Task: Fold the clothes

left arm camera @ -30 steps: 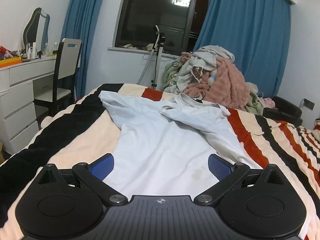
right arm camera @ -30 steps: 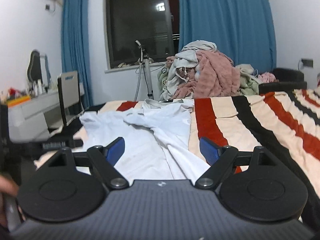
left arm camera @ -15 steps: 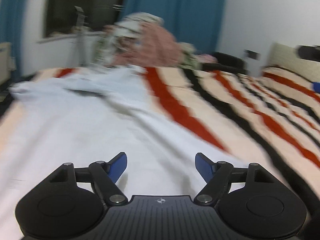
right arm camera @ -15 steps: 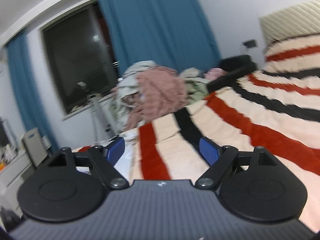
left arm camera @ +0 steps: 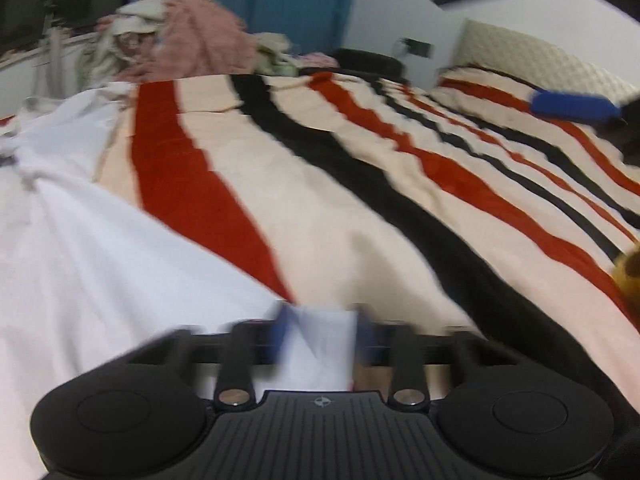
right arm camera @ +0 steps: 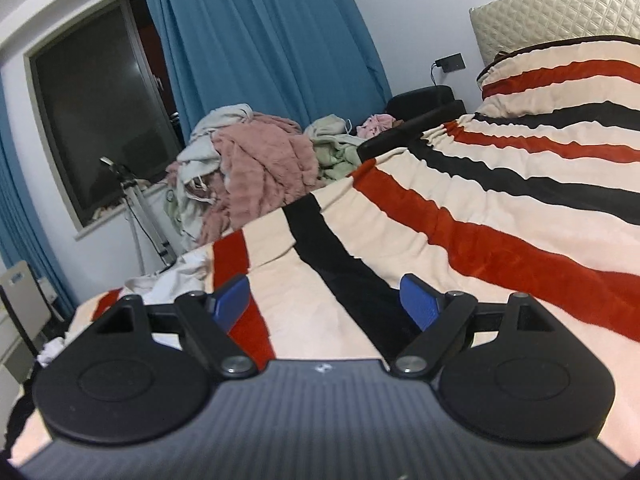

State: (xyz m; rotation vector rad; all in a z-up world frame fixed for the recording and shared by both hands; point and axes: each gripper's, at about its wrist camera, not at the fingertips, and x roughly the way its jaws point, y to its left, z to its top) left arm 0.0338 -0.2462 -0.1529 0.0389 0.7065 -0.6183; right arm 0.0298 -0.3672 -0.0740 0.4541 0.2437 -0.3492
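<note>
Left view motion-blurred, right sharp.

Left gripper (left arm camera: 320,332) narrowed, right gripper (right arm camera: 326,304) wide.

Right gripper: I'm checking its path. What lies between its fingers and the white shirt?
In the right wrist view, only striped blanket lies between the open right gripper and the white shirt.

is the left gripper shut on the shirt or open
Shut on the white shirt: the left gripper has its blue pads drawn close with a corner of white fabric pinched between them, though blurred.
</note>
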